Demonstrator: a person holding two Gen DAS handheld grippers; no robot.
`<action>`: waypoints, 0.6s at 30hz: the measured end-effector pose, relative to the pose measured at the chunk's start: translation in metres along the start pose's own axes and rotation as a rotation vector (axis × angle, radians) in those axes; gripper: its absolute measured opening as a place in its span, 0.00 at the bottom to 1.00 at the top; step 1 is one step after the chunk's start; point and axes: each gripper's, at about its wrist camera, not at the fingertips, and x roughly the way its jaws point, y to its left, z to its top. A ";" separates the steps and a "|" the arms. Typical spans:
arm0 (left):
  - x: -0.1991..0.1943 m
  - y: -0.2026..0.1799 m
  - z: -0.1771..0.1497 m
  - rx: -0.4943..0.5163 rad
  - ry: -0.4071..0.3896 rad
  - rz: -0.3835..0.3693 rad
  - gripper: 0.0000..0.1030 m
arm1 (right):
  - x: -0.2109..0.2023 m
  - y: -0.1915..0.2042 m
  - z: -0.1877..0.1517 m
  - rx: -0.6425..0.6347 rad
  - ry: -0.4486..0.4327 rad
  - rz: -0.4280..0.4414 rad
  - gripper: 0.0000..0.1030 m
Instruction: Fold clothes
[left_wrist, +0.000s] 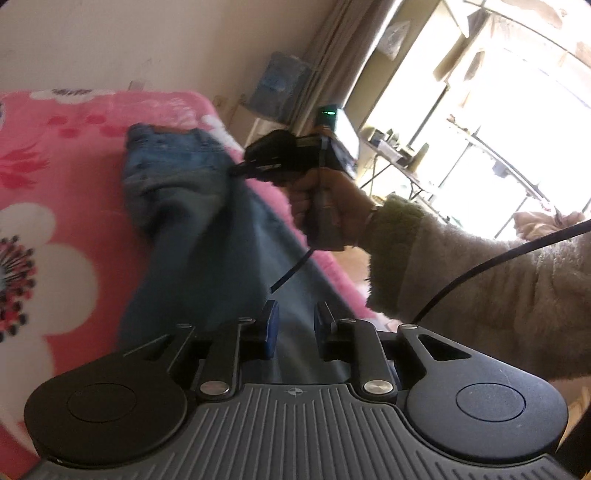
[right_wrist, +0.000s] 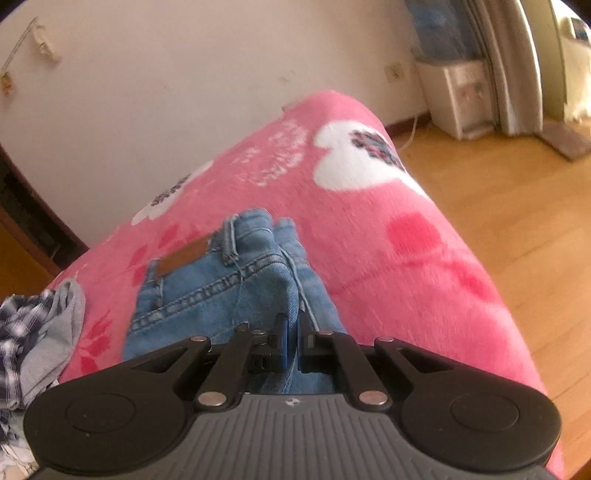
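Blue jeans (left_wrist: 192, 206) lie on a pink flowered blanket (left_wrist: 55, 147), waistband at the far end and a leg stretching toward my left gripper (left_wrist: 295, 325). That gripper is open, and denim shows in the gap between its blue-padded fingers. In the left wrist view a hand (left_wrist: 325, 206) in a fuzzy sleeve holds my right gripper (left_wrist: 238, 170) against the jeans' right edge. In the right wrist view the right gripper (right_wrist: 293, 332) is shut on a raised fold of the jeans (right_wrist: 207, 288), just below the waistband with its brown patch.
A heap of checked and grey clothes (right_wrist: 33, 332) sits at the blanket's (right_wrist: 388, 240) left edge. Wood floor (right_wrist: 517, 203) lies to the right, with a white cabinet (right_wrist: 458, 96) by the wall. A black cable (left_wrist: 480, 266) crosses the sleeve.
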 end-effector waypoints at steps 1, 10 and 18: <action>-0.003 0.004 0.000 -0.001 0.006 0.006 0.29 | -0.002 -0.001 0.000 0.010 -0.006 0.008 0.04; -0.007 0.016 0.003 0.034 0.093 0.021 0.60 | 0.008 -0.018 -0.006 0.056 0.046 0.025 0.09; -0.021 0.014 -0.012 0.114 0.123 -0.002 0.77 | -0.074 -0.041 -0.018 0.174 0.006 0.046 0.33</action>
